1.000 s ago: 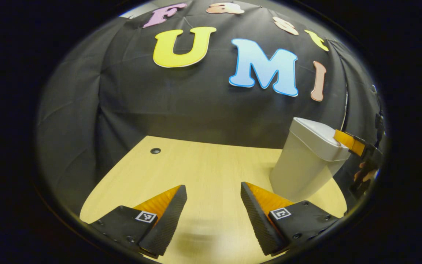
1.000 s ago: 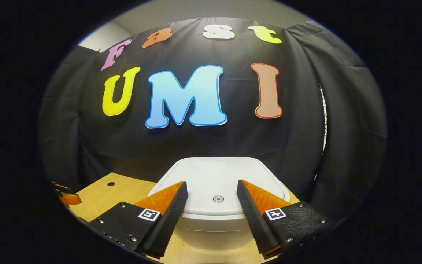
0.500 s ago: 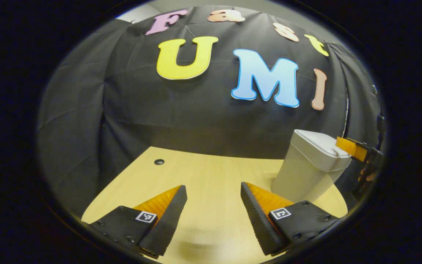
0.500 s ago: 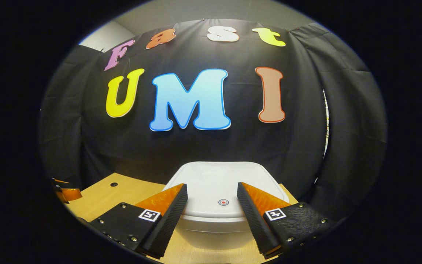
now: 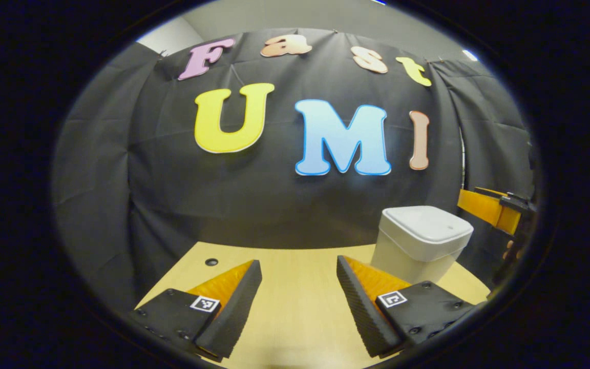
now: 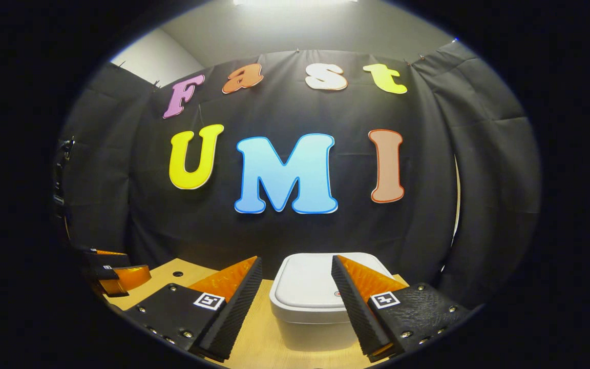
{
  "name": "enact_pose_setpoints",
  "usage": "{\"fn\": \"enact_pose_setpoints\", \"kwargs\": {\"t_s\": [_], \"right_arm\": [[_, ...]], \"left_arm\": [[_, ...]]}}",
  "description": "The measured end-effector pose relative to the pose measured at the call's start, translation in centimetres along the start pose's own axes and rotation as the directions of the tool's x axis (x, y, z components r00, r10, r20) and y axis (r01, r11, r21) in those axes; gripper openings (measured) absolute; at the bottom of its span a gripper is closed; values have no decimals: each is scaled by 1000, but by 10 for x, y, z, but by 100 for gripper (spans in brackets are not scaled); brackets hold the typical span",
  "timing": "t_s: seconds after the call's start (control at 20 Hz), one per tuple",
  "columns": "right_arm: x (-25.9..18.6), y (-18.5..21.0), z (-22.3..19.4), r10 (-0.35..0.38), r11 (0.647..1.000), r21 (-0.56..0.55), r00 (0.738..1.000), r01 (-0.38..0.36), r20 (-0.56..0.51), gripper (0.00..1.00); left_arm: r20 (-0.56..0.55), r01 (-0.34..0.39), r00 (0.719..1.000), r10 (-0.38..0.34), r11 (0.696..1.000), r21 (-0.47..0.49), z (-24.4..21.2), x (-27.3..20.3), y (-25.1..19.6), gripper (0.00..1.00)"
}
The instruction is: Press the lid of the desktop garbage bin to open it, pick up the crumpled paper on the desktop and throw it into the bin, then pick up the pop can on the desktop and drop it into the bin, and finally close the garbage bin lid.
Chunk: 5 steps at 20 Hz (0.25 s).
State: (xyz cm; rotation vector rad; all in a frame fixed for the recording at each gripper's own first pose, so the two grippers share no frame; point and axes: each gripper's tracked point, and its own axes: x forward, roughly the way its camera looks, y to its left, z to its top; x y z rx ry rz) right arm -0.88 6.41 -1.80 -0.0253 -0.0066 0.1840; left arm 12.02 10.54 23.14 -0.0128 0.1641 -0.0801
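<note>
The left gripper (image 5: 297, 307) hangs spread with nothing between its fingers, over bare wooden desktop (image 5: 295, 287) in front of the garbage bin (image 5: 418, 246). The right gripper (image 6: 295, 302), likewise spread and holding nothing, sits just short of the bin, above its near edge. The bin is white, its lid (image 6: 308, 282) closed flat, a small red dot near the lid's front. A round hole (image 5: 211, 262) marks the desktop well left of the bin.

Light wood desk (image 5: 295, 302) ran under and btwn the fingers, out to the black cloth wall (image 5: 254, 205) ahead. Small dark round hole (image 5: 211, 262) sat in the desktop, ahead-left of the left finger, near the wall. Pale ceiling (image 6: 295, 31) showed above the cloth.
</note>
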Motion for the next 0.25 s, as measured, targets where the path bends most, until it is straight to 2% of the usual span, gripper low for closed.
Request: {"fn": "enact_pose_setpoints", "kwargs": {"t_s": [0.05,0.2,0.25], "right_arm": [[-5,0,2,-9,1000,-2,1000,9,2,88],[-21,-10,8,-49,999,12,999,49,12,88],[-26,-16,9,-65,998,18,998,65,17,88]], "left_arm": [[6,21,1000,-22,1000,16,3,-1,-9,96],[25,100,994,-102,993,66,14,-3,-45,96],[33,126,991,-129,989,79,19,-3,-59,100]]}}
